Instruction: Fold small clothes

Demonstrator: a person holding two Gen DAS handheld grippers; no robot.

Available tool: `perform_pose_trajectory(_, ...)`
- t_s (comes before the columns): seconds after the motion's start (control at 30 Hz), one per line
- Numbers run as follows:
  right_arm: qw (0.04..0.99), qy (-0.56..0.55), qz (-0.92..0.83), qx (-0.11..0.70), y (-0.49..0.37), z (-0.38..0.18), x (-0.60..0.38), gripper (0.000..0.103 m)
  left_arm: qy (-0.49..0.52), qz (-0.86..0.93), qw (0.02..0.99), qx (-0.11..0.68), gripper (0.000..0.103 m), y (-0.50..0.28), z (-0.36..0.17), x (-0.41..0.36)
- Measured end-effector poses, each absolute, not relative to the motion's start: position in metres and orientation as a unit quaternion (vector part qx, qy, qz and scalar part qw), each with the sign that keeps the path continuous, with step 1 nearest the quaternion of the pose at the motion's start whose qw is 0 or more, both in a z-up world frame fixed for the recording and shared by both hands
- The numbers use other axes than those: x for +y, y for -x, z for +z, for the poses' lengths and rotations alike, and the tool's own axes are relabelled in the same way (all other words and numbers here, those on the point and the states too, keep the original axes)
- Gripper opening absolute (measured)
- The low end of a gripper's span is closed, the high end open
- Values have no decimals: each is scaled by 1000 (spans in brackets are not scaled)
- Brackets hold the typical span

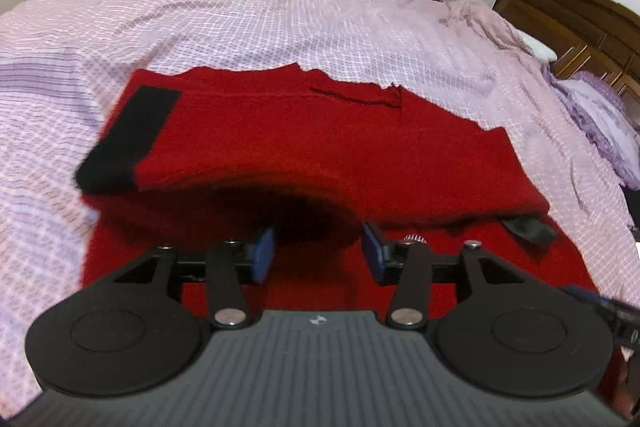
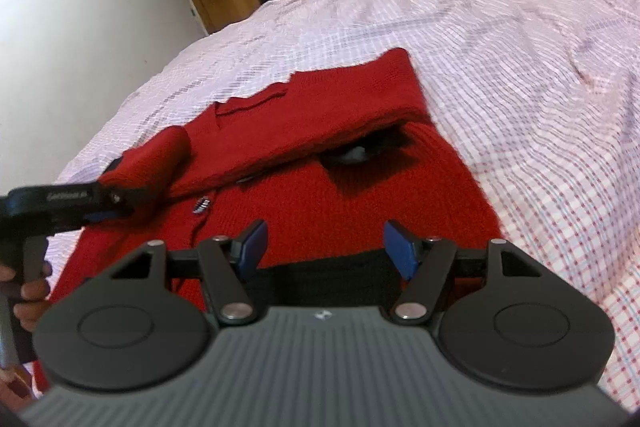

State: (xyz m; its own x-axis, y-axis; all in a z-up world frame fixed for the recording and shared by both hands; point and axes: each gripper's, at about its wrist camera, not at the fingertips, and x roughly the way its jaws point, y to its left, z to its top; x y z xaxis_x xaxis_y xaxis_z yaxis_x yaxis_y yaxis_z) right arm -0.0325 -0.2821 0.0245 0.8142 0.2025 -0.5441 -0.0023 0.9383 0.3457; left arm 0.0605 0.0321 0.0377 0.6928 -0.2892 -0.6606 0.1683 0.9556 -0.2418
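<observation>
A red knitted sweater (image 2: 320,195) lay on a pink checked bedspread (image 2: 520,75) with its far part folded over toward the camera, as two hand-held tongs worked at its near end. The left tongs (image 1: 318,255) stood released, blue pads (image 1: 262,255) spread on either side of a raised, dark-mouthed roll of knit directly ahead at 12 o'clock, gripping nothing. A black cuff (image 1: 128,143) rested on top of the fold at 10 o'clock in that view. The right tongs (image 2: 324,251) were likewise released, jaws wide over the black hem band (image 2: 320,271) at the garment's near edge; in the right view the other tool reached in from 9 o'clock beside a loosely rolled sleeve (image 2: 156,163).

The fold looked unsettled. With neither tool gripping, the puffed layer could slump or roll back, and the sleeve could slide off toward 9 o'clock. A bite taken too deep risked catching both layers and dragging the whole sweater across the bedspread. A button (image 2: 202,205) on the front might snag a pad.
</observation>
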Motion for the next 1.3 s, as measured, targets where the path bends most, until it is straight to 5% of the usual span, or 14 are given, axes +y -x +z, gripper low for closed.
perform_pose_trajectory(0.67,936,19,225,270,-33,79,-126,66,65,-21,919,388,61,-11,47,96)
perform_pose_trajectory(1.13,912,215,218,273,-76,56,-44,64,94,-18,918,384,61,-10,40,113)
perform_pose_trajectory(1.17,912,218,217,270,-76,56,-44,58,95,-17,918,385,61,-11,39,113)
perform_pose_trajectory(1.23,913,223,212,266,-78,56,-44,16,98,-17,917,386,61,-11,38,114)
perform_pose_trajectory(1.3,915,217,209,268,-80,59,-46,14,99,-18,917,386,61,-10,38,114)
